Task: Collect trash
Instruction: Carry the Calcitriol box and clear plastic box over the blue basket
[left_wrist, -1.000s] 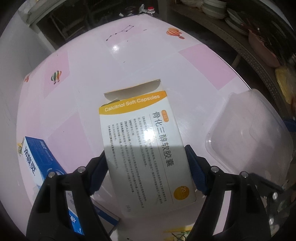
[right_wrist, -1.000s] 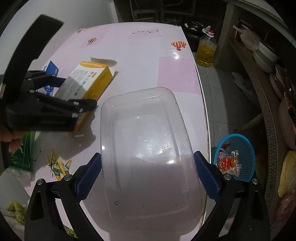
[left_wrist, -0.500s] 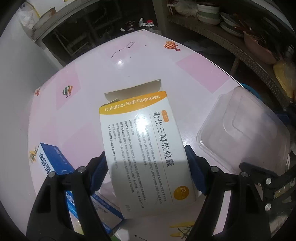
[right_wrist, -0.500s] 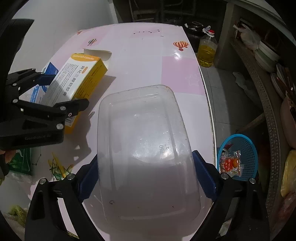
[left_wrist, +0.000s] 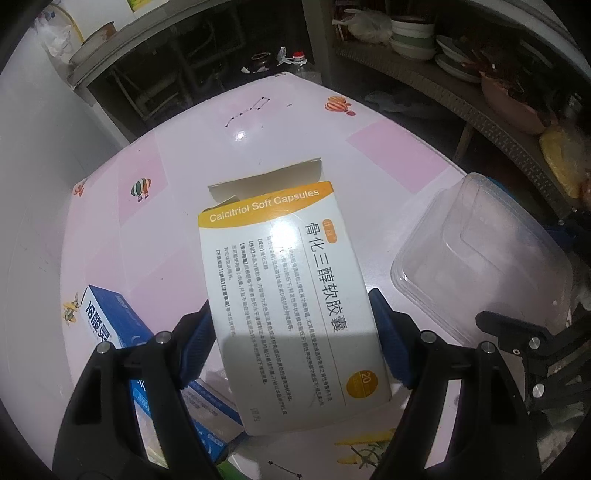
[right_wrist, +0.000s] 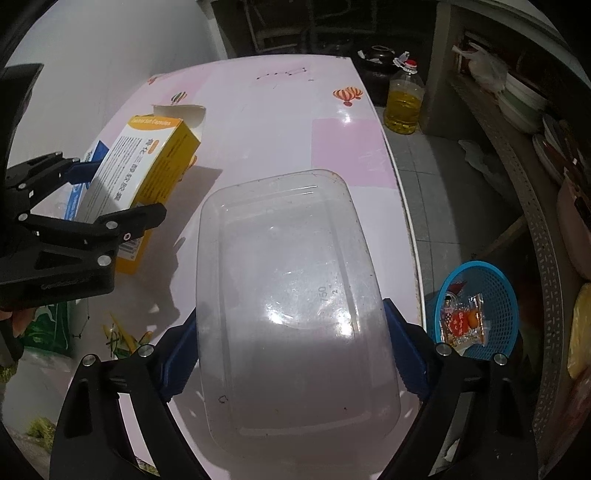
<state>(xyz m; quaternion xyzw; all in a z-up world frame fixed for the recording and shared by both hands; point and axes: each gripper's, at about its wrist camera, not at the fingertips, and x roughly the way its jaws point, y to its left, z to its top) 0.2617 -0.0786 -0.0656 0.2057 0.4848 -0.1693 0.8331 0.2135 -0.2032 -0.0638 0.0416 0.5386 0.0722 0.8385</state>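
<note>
Left gripper (left_wrist: 291, 343) clamped on the capsule box (left_wrist: 288, 288), raised above the pink table (left_wrist: 369, 170); right gripper (right_wrist: 291, 350) clamped on the clear plastic container (right_wrist: 291, 295), right of the box, over the table's right edge.

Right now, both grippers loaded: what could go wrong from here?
1. The clear plastic container is wide and smooth; the right gripper pinches only its near end, so it may slip or flex out.
2. The Calcitriol capsule box in the left gripper has an open flap; squeezing could crush it.
3. The basket sits below the table edge, so a drop could miss.
</note>
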